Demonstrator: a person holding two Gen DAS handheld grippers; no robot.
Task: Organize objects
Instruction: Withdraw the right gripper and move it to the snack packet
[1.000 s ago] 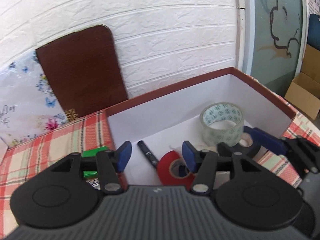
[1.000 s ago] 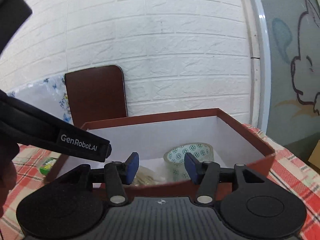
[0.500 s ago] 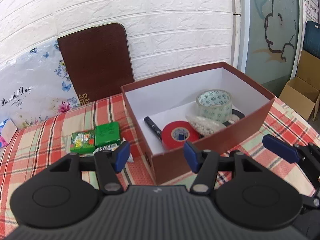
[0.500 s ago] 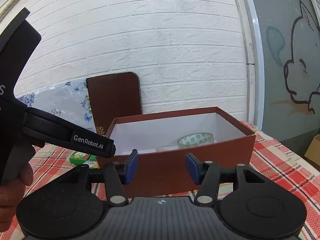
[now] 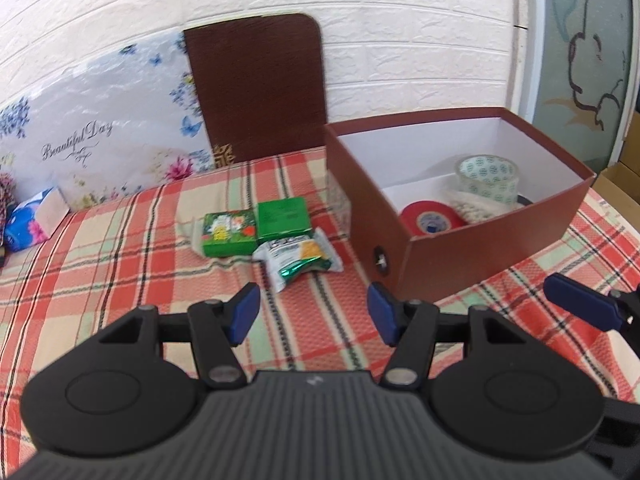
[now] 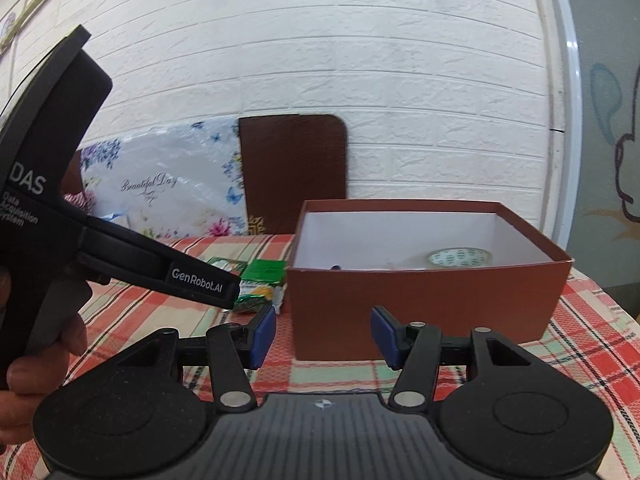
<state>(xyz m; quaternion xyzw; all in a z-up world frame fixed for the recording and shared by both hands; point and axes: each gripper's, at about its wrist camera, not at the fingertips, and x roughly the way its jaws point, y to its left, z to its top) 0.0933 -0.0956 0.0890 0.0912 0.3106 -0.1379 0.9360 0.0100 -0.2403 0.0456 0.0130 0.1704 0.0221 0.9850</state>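
The left gripper (image 5: 313, 314) hovers low over the red, green and cream plaid cloth (image 5: 120, 264) covering the counter, its blue-padded fingers (image 5: 244, 312) spread wide and holding nothing. The right gripper (image 6: 323, 336) hangs alongside, its fingers (image 6: 264, 330) equally wide and empty, facing the near wall of the open brown cardboard box with a white lining (image 6: 424, 300).

Just ahead of the left gripper lies a crinkled silver and green foil snack packet (image 5: 298, 260), touching two small green cartons: one printed with flowers (image 5: 228, 230) and one plain dark green (image 5: 283, 218), side by side on the cloth to the left of the box (image 5: 480, 248).

Inside the box sit a red roll of tape (image 5: 432, 220), a clear bag of small white pieces (image 5: 476, 206) and a roll of clear patterned packing tape (image 5: 486, 174) (the last standing nearest the far right corner).

Behind everything, a brown rounded board (image 5: 260, 88) and a floral panel lettered "Beautiful Day" (image 5: 92, 136) lean against the white brick wall (image 5: 360, 8).
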